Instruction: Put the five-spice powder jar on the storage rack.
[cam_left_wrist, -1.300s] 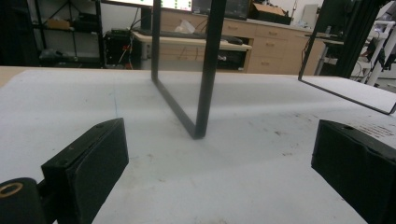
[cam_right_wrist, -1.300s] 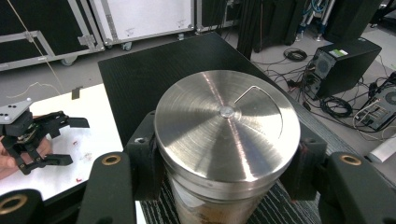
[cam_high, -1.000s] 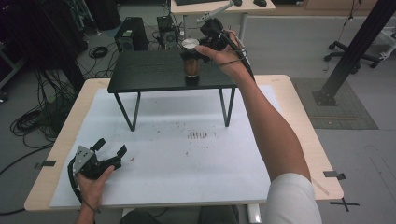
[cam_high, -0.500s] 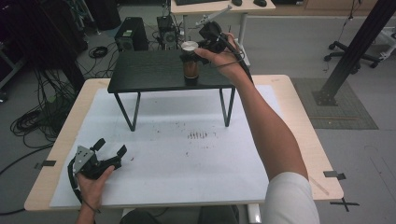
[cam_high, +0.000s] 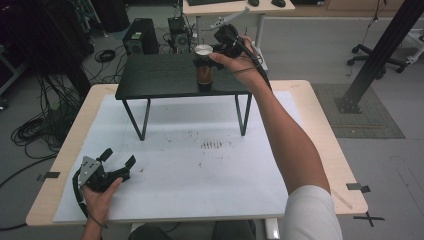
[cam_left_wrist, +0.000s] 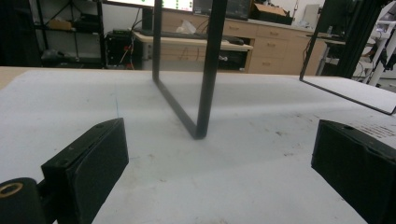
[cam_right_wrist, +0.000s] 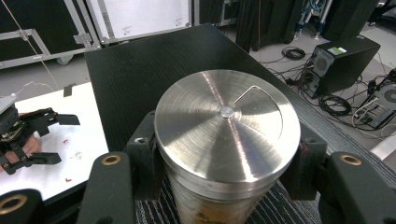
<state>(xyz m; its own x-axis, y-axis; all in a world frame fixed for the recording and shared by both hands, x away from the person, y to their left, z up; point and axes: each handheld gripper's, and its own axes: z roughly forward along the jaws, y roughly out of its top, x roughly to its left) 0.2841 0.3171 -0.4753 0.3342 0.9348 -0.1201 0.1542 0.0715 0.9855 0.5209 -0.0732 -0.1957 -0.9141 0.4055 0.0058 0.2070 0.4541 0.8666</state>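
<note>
The right tool is clenched around a jar, its two black jaws pressing on the jar's sides just under the lid. The jar is a cylinder that stands upright. Its lid is round, flat and of brushed silver metal, with fine circular lines, a small rivet in the middle and a thin wedge-shaped outline on one side. The lid is a little wider than the body. The body below looks transparent, with brown content that shows in the high view as a dark amber column.

The jar stands on a low black shelf with thin metal legs, which is placed at the far side of the surface. The jar is at the right part of this shelf, close to its near edge. A white sheet covers most of the surface, and it has some small dark marks near the middle.

The left tool rests at the near left corner of the surface, well apart from the jar. Its jaws are released and wide apart, with nothing between them.
</note>
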